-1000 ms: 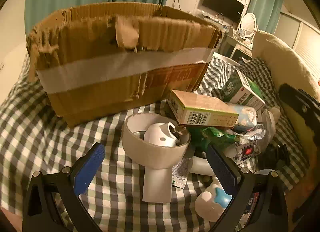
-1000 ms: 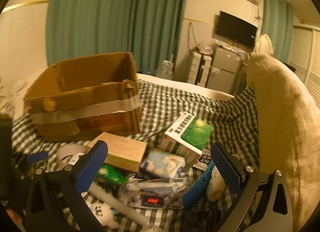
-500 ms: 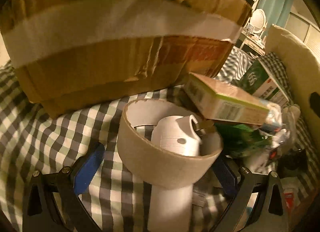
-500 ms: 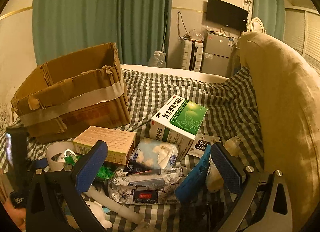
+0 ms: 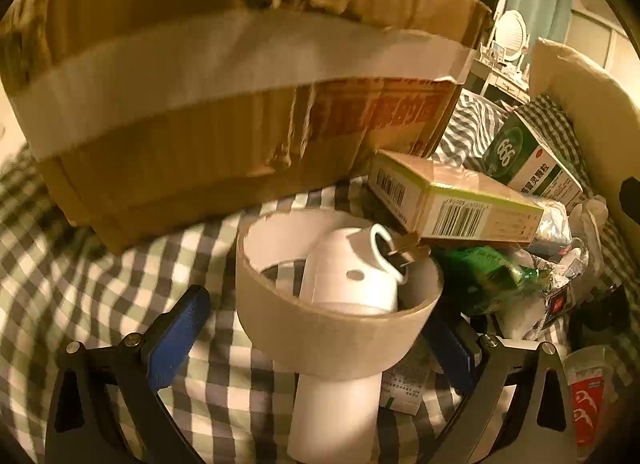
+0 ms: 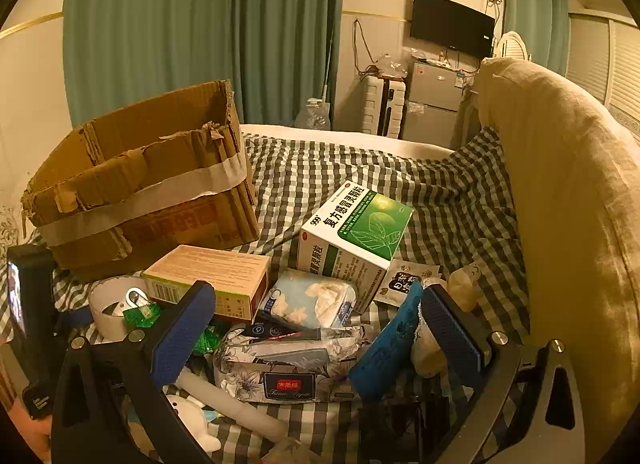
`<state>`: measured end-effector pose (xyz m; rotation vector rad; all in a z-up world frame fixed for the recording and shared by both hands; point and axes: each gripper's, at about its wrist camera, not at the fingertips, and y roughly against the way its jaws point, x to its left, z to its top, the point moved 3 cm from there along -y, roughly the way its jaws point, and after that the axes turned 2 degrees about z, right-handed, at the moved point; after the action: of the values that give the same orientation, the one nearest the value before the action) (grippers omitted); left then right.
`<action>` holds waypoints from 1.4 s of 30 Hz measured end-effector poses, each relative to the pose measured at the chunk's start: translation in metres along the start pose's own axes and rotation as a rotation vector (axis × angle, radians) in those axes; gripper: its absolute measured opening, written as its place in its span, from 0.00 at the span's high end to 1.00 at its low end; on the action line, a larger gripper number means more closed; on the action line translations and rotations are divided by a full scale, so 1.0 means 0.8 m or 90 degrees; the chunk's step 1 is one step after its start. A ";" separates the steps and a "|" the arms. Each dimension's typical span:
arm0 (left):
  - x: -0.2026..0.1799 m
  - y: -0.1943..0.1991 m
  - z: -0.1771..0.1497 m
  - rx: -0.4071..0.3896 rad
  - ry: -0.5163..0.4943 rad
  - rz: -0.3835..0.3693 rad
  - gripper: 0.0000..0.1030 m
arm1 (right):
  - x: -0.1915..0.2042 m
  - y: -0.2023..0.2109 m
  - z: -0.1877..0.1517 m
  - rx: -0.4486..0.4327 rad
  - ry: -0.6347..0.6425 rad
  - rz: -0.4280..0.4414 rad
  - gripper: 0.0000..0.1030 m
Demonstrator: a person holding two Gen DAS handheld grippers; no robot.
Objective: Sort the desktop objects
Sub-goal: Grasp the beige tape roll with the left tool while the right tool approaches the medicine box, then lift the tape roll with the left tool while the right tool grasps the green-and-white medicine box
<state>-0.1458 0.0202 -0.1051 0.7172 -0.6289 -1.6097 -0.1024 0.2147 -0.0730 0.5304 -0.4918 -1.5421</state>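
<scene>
Cardboard tape roll (image 5: pixel 336 328) sits between my left gripper (image 5: pixel 320 344) pads, spread wide, w/ white bottle (image 5: pixel 344 284) poking through. Right gripper (image 6: pixel 316 332) open, empty. Two med boxes; green one (image 6: pixel 352 232) reads "999".

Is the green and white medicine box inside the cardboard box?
No, the green and white medicine box rests on the checked cloth beside the cardboard box.

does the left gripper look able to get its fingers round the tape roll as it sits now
Probably yes. The left gripper is open, with the tape roll between its blue pads. One snag: a white bottle pokes up through the roll, and the tan box overhangs the roll's far side.
</scene>
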 end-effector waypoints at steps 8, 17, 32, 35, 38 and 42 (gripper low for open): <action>0.017 0.008 0.001 -0.002 0.032 -0.038 0.00 | -0.008 -0.017 0.010 0.017 -0.020 -0.013 0.00; 0.007 0.017 -0.005 -0.005 0.000 -0.063 0.16 | -0.008 -0.075 0.034 0.079 -0.075 -0.051 0.00; 0.020 0.041 -0.002 -0.034 0.033 -0.090 0.16 | -0.043 -0.122 0.035 0.117 -0.181 -0.038 0.22; 0.030 0.058 -0.006 -0.051 0.031 -0.089 0.16 | -0.043 -0.114 0.033 0.107 -0.184 -0.023 0.22; 0.036 0.067 -0.003 -0.066 0.030 -0.092 0.16 | -0.042 -0.095 0.034 0.084 -0.180 -0.008 0.22; 0.028 0.070 0.004 -0.080 0.040 -0.097 0.16 | -0.029 -0.061 0.045 0.033 -0.142 0.000 0.22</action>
<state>-0.1140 -0.0107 -0.0634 0.7330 -0.4315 -1.7438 -0.1623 0.2396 -0.0733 0.3998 -0.7036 -1.5997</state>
